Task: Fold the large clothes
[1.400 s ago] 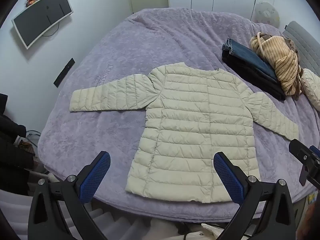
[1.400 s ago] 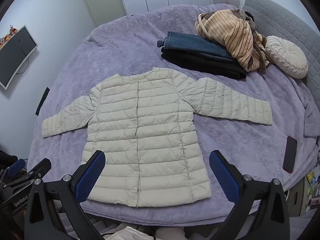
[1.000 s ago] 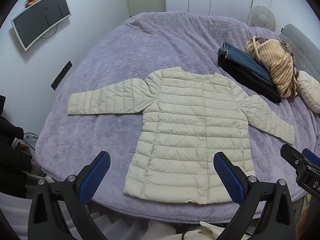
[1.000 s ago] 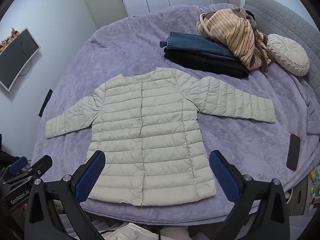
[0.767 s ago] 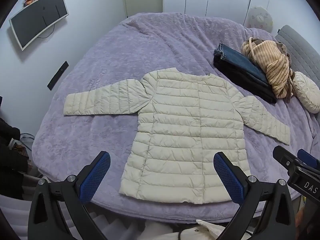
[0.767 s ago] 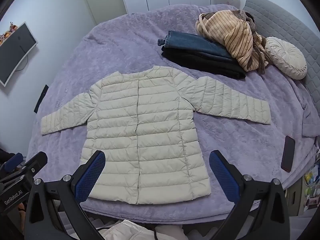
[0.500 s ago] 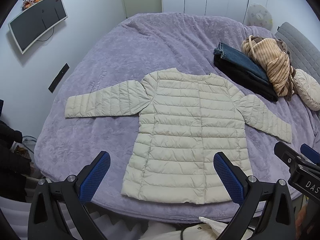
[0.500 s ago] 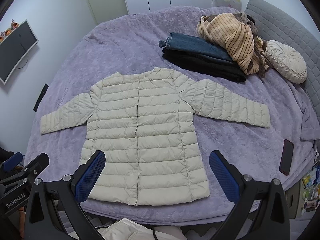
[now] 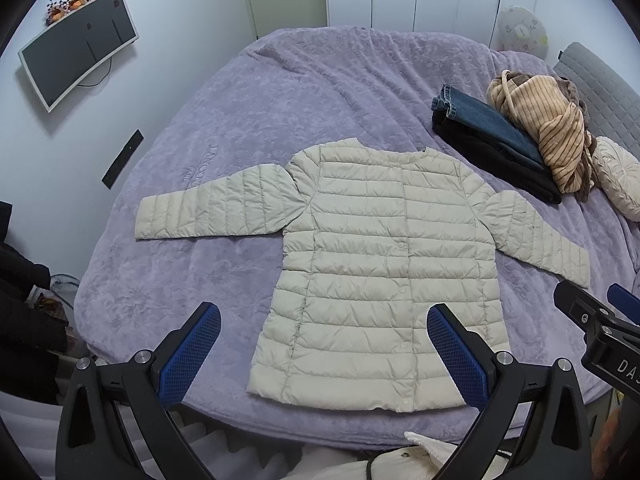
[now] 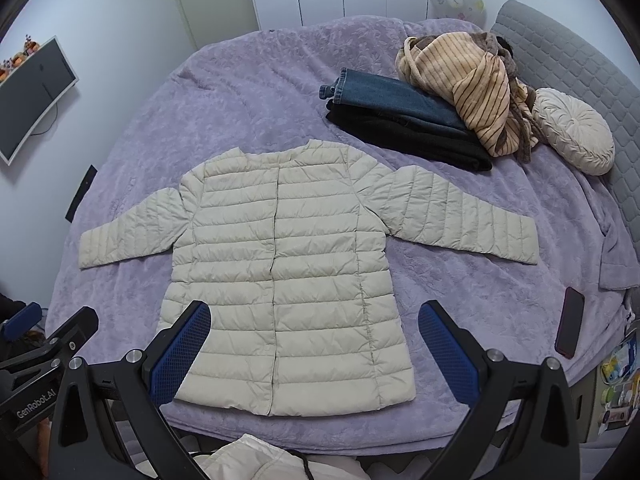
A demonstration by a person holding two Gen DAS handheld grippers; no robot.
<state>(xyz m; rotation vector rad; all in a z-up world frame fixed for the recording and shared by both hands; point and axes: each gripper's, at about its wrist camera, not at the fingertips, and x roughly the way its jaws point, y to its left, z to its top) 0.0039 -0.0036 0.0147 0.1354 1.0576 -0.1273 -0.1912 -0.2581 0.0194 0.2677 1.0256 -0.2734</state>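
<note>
A cream quilted puffer jacket [image 9: 384,264] lies flat and buttoned on the purple bed [image 9: 280,92], both sleeves spread sideways, hem toward me. It also shows in the right wrist view [image 10: 288,272]. My left gripper [image 9: 324,356] is open and empty, held above the bed's near edge over the jacket's hem. My right gripper [image 10: 314,352] is open and empty, also above the hem. Each gripper shows at the edge of the other's view.
Folded jeans on a black garment [image 10: 400,116] and a crumpled striped sweater [image 10: 468,80] lie at the far right, next to a round cushion [image 10: 572,136]. A dark phone [image 10: 570,326] lies near the bed's right edge. A monitor [image 9: 76,46] hangs on the left wall.
Both grippers have shifted only slightly above the bed's near edge; the view has wobbled a little. The jacket has not moved and both grippers stay open.
</note>
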